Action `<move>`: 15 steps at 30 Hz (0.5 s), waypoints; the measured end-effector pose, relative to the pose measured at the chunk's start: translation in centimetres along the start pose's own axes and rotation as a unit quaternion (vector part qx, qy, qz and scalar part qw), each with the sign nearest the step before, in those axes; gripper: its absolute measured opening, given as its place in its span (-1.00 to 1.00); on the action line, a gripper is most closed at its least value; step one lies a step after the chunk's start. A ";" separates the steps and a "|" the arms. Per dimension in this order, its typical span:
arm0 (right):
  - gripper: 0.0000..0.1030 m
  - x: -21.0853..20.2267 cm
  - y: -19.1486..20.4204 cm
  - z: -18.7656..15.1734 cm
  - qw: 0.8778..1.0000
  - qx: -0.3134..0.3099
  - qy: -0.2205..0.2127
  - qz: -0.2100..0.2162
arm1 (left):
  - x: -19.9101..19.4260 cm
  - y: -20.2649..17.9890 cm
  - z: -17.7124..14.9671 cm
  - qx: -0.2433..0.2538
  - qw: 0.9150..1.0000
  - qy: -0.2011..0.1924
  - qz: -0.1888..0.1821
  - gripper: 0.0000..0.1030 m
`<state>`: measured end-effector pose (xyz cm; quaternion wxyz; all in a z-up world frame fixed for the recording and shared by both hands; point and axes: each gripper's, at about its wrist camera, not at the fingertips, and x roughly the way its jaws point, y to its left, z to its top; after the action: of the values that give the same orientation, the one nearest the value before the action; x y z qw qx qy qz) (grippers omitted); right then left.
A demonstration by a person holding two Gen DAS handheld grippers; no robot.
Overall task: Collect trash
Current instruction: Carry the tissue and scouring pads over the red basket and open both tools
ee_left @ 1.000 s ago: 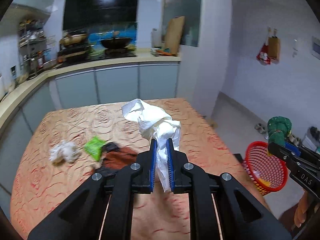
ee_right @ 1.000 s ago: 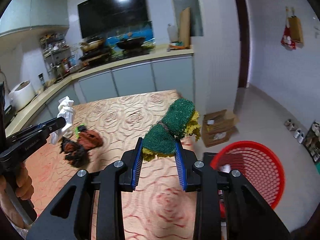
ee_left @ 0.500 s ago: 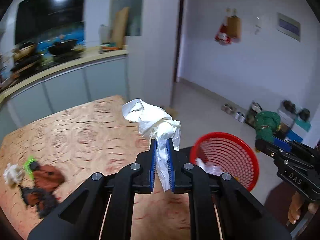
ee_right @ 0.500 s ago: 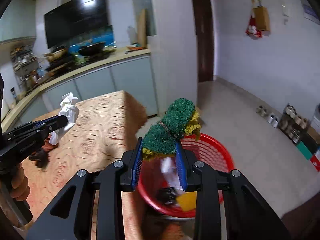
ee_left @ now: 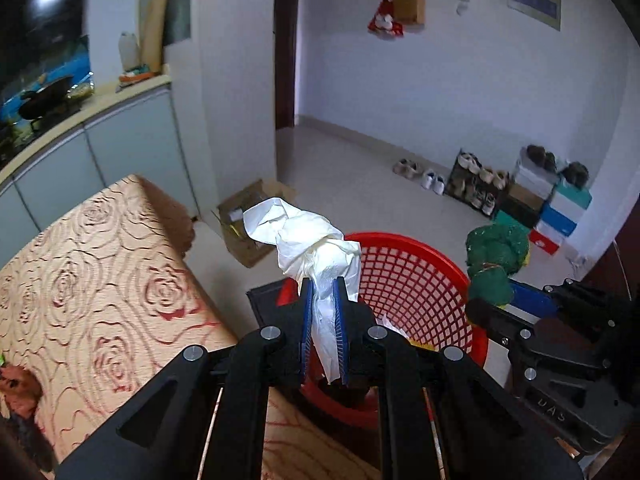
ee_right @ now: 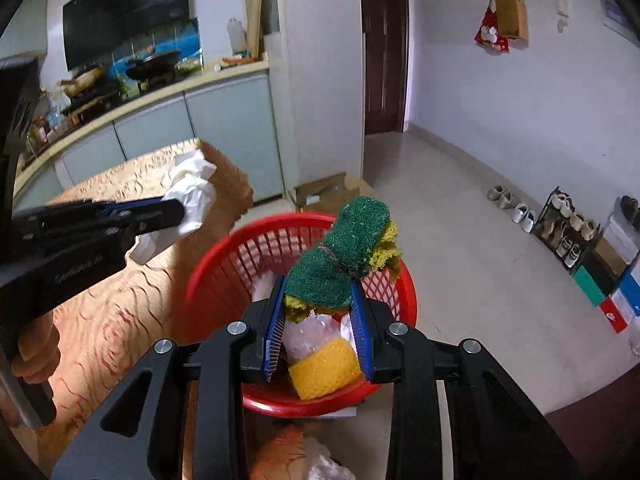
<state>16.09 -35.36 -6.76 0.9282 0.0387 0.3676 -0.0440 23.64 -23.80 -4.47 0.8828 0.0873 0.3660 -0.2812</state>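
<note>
The red basket (ee_right: 224,256) stands on the floor just beside the end of the table (ee_left: 92,264), which is covered in a rose-patterned cloth. Inside the basket lie a yellow sponge (ee_right: 324,368), a clear plastic wrapper (ee_right: 308,332) touching it, and some white paper (ee_right: 262,280) against the far wall; a dark item under them is too hidden to tell.

The left hand-held gripper (ee_left: 323,292) is clamped tight on a crumpled white tissue (ee_left: 304,240), whose bulk sticks out past the fingertips and hangs above the basket's near rim, on the table side. The right hand-held gripper (ee_right: 318,300) is closed on a green scouring pad (ee_right: 344,252) with a yellow layer, tied round its middle with string, held over the basket's open mouth, directly above the yellow sponge.

Back on the table, well away from the basket, some brown scraps (ee_left: 20,384) lie at the left edge of the left wrist view.
</note>
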 end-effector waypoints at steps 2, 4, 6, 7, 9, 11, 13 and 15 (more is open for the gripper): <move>-0.41 0.5 -0.3 -0.2 1.000 0.001 0.007 0.001 | 1.0 -0.2 -0.1 0.002 1.000 0.009 -0.004 -0.80; -0.40 1.1 -0.4 -0.5 1.000 -0.001 0.018 0.001 | 1.9 -0.5 -0.3 0.004 1.000 0.020 -0.009 -0.80; -0.40 1.4 -0.5 -0.7 1.000 -0.003 0.023 -0.001 | 2.6 -0.8 -0.5 0.010 0.999 0.027 -0.014 -0.79; -0.39 1.6 -0.6 -0.8 1.000 -0.004 0.025 -0.003 | 3.0 -1.1 -0.6 0.014 0.999 0.031 -0.018 -0.77; -0.38 2.0 -0.6 -0.9 1.000 -0.005 0.030 -0.001 | 3.3 -1.3 -0.6 0.019 0.999 0.034 -0.021 -0.70; -0.27 2.2 -0.6 -1.0 0.999 -0.004 0.035 0.002 | 3.3 -1.2 -0.6 0.017 0.999 0.035 -0.024 -0.47; -0.24 2.3 -0.6 -0.9 0.999 -0.002 0.038 0.001 | 3.0 -0.9 -0.5 0.012 0.999 0.029 -0.025 -0.22; -0.24 2.3 -0.7 -0.8 0.999 0.001 0.038 0.003 | 2.6 -0.8 -0.3 0.014 0.999 0.022 -0.021 -0.10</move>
<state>17.14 -36.10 -9.01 0.9137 0.0422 0.4022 -0.0398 24.48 -25.43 -6.46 0.8670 0.0979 0.3834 -0.3029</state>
